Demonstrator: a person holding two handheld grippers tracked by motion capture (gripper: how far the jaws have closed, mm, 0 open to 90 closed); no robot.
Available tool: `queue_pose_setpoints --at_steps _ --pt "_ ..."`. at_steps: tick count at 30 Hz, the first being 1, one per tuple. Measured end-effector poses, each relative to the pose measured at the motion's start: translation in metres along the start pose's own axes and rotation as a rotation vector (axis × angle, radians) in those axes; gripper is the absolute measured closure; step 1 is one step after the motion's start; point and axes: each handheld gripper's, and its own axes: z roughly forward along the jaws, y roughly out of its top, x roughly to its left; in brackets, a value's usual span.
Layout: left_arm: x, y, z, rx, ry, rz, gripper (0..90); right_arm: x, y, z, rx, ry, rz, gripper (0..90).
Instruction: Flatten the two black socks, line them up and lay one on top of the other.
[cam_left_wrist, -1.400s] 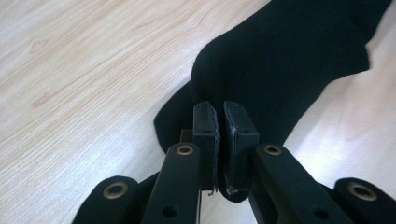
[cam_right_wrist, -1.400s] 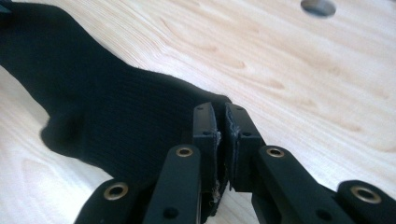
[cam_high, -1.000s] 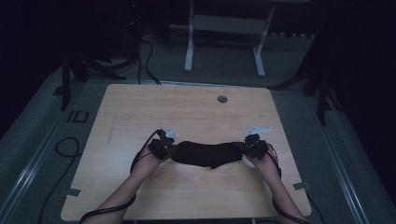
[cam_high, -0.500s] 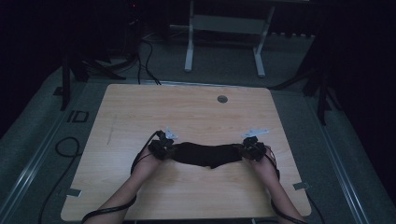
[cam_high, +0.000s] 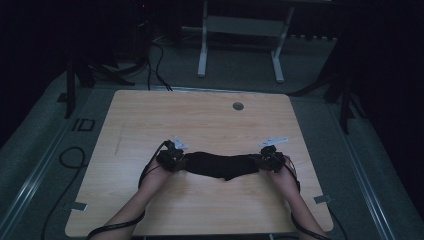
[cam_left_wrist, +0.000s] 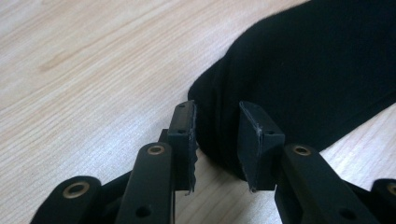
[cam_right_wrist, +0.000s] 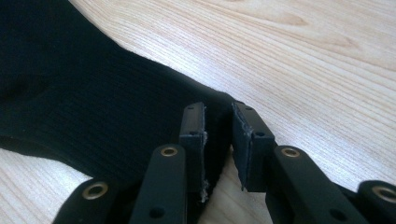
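Near edge first: both forearms came in low, left hand-held gripper (cam_high: 172, 158) at one end of the black cloth (cam_high: 220, 165), right hand-held gripper (cam_high: 270, 157) at the other. Cloth lay flat across the tabletop (cam_high: 150, 115), roughly mid-width, stretched btwn the two tools.

Left gripper view: jaws had just been opening, a rounded folded end of the cloth (cam_left_wrist: 299, 74) sat btwn the pads w/ visible gaps either side, so released, not pinching. Right gripper view: same, jaws just been opening, the thin edge of the cloth (cam_right_wrist: 84, 98) btwn them, pads apart from it.

Handling, as a judgement: fine rib knit, looked soft, light, floppy, no stiffness; prob. sags and bunches if lifted at one point. Not fragile, not slippery on wood. Best hold: both ends, pinching through the folded layers.

Farther off: a small round grommet (cam_high: 238, 106) near the tabletop's far edge.
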Motion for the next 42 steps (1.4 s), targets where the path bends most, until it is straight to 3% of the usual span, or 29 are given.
queue_pose_setpoints --at_steps 5,9,12,17,20,22,26,29,36,42 --pt "-0.003 0.000 -0.002 -0.018 0.007 0.004 68.3 -0.001 0.001 0.000 0.004 0.004 0.000 72.3" --pt "-0.001 0.001 -0.012 -0.049 0.001 -0.011 58.8 0.001 0.005 -0.007 -0.017 0.028 -0.010 60.6" --pt "0.002 0.002 -0.021 -0.097 -0.015 -0.032 44.7 0.003 0.012 -0.016 -0.057 0.055 -0.025 49.3" --pt "0.005 0.000 -0.031 -0.164 -0.045 -0.078 21.6 0.009 0.024 -0.027 -0.113 0.079 -0.052 39.1" --pt "0.004 -0.002 -0.034 -0.197 -0.053 -0.081 10.2 0.013 0.028 -0.030 -0.131 0.090 -0.068 33.2" --pt "0.003 -0.005 -0.035 -0.220 -0.050 -0.088 5.4 0.016 0.028 -0.030 -0.146 0.103 -0.076 20.3" --pt "0.005 -0.013 -0.034 -0.250 -0.061 -0.110 4.4 0.019 0.024 -0.027 -0.156 0.100 -0.098 12.6" --pt "0.007 -0.021 -0.033 -0.249 -0.054 -0.112 4.4 0.018 0.019 -0.024 -0.171 0.083 -0.115 12.0" --pt "0.011 -0.035 -0.032 -0.214 -0.063 -0.096 4.4 0.005 0.004 -0.024 -0.159 0.048 -0.102 12.0" --pt "0.013 -0.047 -0.034 -0.210 -0.084 -0.110 4.4 -0.010 -0.012 -0.029 -0.161 0.028 -0.064 12.0"
